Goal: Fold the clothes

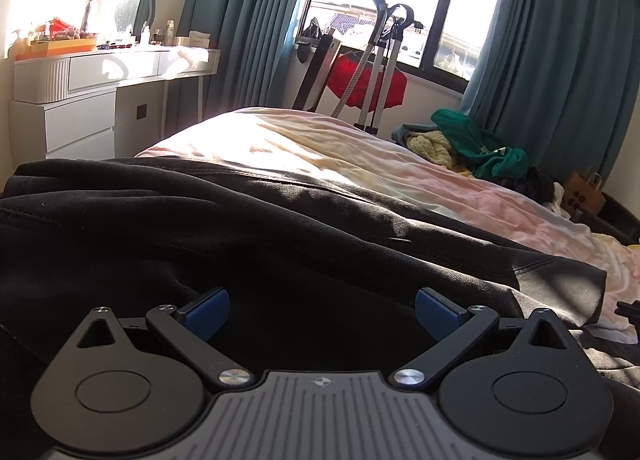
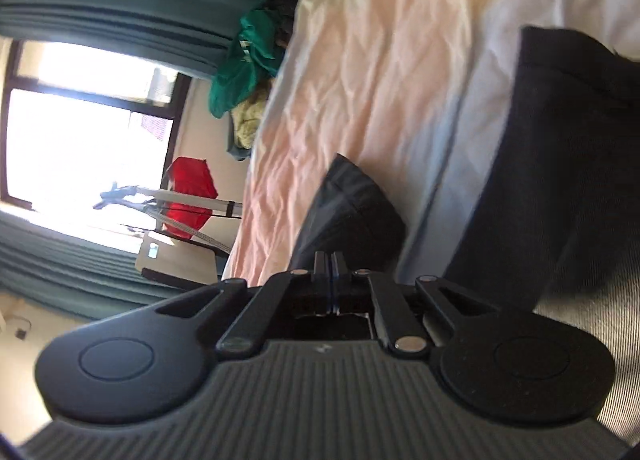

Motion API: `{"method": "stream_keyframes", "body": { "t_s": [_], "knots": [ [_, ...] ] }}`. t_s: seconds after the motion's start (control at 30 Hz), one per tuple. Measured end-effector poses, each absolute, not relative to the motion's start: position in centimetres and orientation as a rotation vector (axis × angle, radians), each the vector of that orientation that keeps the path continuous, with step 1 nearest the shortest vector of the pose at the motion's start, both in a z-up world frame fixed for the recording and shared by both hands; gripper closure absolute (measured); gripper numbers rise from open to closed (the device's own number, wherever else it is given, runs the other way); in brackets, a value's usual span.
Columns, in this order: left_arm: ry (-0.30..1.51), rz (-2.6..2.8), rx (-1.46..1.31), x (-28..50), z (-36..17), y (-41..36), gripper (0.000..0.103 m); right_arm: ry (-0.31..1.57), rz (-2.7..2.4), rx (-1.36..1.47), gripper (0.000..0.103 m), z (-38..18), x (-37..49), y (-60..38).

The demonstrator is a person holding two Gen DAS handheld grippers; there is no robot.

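Observation:
A black garment (image 1: 248,228) lies spread across the near part of the bed. My left gripper (image 1: 322,310) is open, its blue pads wide apart, low over the dark cloth and holding nothing. In the right wrist view, rolled on its side, my right gripper (image 2: 331,266) is shut, and a fold of the black garment (image 2: 352,208) rises from between its pads, lifted off the sheet. A larger part of the same dark cloth (image 2: 560,164) hangs at the right.
The bed has a rumpled pink and cream sheet (image 1: 360,156). A pile of green and yellow clothes (image 1: 472,144) lies at its far corner. A white dresser (image 1: 88,100), a garment steamer stand (image 1: 380,60), teal curtains and a paper bag (image 1: 584,192) stand around the bed.

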State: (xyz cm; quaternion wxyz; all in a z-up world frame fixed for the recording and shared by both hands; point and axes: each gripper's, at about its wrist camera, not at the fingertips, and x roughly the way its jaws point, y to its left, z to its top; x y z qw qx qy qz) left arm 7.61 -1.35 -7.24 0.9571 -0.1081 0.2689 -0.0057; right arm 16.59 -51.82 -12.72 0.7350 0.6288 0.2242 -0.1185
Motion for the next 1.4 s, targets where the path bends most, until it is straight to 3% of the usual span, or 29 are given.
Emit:
{"method": "stream_keyframes", "body": {
  "t_s": [0.1, 0.13, 0.17, 0.27, 0.37, 0.47, 0.7, 0.77, 0.83, 1.0, 1.03, 1.07, 1.1, 1.13, 1.27, 1.4],
  "knots": [
    [0.549, -0.013, -0.231, 7.8, -7.1, -1.2, 0.002, 0.510, -0.246, 1.425, 0.091, -14.3, 17.6, -51.9],
    [0.550, -0.013, -0.233, 7.8, -7.2, -1.2, 0.002, 0.503, -0.225, 1.418, 0.079, -14.6, 18.1, -51.8],
    [0.551, -0.013, -0.231, 7.8, -7.2, -1.3, 0.002, 0.497, -0.204, 1.412, 0.060, -14.9, 18.6, -51.7],
    [0.554, -0.013, -0.227, 8.0, -7.4, -1.4, 0.002, 0.474, -0.166, 1.360, 0.037, -15.2, 20.0, -51.4],
    [0.554, -0.024, -0.210, 8.1, -7.6, -1.8, 0.002, 0.494, -0.179, 1.181, 0.033, -14.4, 22.2, -51.2],
    [0.514, -0.050, -0.126, 8.0, -7.7, -3.0, 0.002, 0.570, -0.218, 0.913, 0.035, -13.8, 25.2, -50.7],
    [0.450, -0.287, 0.325, 10.6, -7.5, -9.2, 0.002, 0.565, -0.137, 0.826, 0.035, -14.7, 28.1, -50.8],
    [0.416, -0.333, 0.442, 11.4, -7.5, -11.0, 0.002, 0.560, -0.140, 0.810, 0.066, -14.4, 28.0, -50.9],
    [0.412, -0.392, 0.538, 12.6, -8.1, -12.7, 0.003, 0.549, -0.139, 0.806, 0.083, -14.0, 27.8, -51.0],
    [0.509, -0.472, 0.687, 16.0, -10.5, -16.0, 0.012, 0.496, -0.146, 0.735, 0.090, -11.7, 27.3, -50.7],
    [0.506, -0.472, 0.680, 16.3, -10.4, -16.2, 0.018, 0.480, -0.152, 0.738, 0.090, -11.2, 27.1, -50.9],
    [0.503, -0.471, 0.673, 16.6, -10.2, -16.4, 0.031, 0.462, -0.158, 0.744, 0.090, -10.7, 27.0, -51.0],
    [0.499, -0.471, 0.666, 16.8, -10.0, -16.6, 0.077, 0.445, -0.165, 0.750, 0.090, -10.2, 26.9, -51.2],
    [0.496, -0.471, 0.659, 17.1, -9.9, -16.8, 0.097, 0.433, -0.166, 0.747, 0.091, -9.6, 27.0, -51.5],
    [0.481, -0.471, 0.627, 18.1, -9.0, -17.6, 0.100, 0.405, -0.176, 0.677, 0.091, -6.6, 28.0, -52.7],
    [0.422, -0.512, 0.565, 18.3, -4.8, -19.2, 0.101, 0.374, -0.195, 0.625, 0.091, -2.7, 29.3, -54.6]
  ]
}}
